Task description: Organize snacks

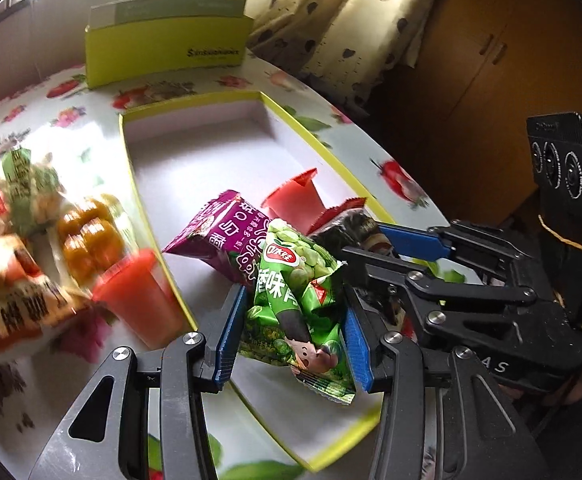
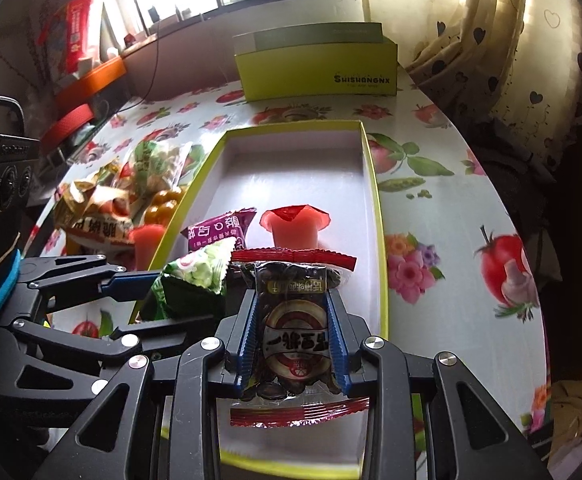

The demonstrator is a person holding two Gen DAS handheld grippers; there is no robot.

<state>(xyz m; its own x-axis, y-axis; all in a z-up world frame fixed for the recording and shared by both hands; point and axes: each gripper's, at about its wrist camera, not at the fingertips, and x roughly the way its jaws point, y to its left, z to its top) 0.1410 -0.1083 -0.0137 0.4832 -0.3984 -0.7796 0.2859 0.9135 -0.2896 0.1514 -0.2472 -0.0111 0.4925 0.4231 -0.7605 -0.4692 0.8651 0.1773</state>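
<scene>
Packets in both grippers, both over the open tray

Left wrist view: my left gripper (image 1: 291,336) has its jaws closed partway on a green pea packet (image 1: 297,300), crumpled between the blue pads, its long axis running away from me along the fingers. It hangs over the near end of the yellow-rimmed tray (image 1: 355,184). Ahead in the tray lie a purple packet (image 1: 227,236) and a red jelly cup (image 1: 295,200). The right gripper (image 1: 375,256) comes in from the right with a dark packet. Left of the tray, on the tabletop (image 1: 395,152), a blurred pile of loose snacks (image 1: 31,240) waits, with a second red cup (image 1: 141,292) just beside the rim.

Right wrist view: my right gripper (image 2: 293,340) has its jaws pinched on a dark seed packet (image 2: 293,320), red-sealed at both ends, long axis straight along the fingers, held above the tray's near end. The left gripper (image 2: 163,296) sits just beside it on my left. I judge the free tray floor lies straight ahead of both, so either packet goes down forward; which is nearer I cannot tell
</scene>
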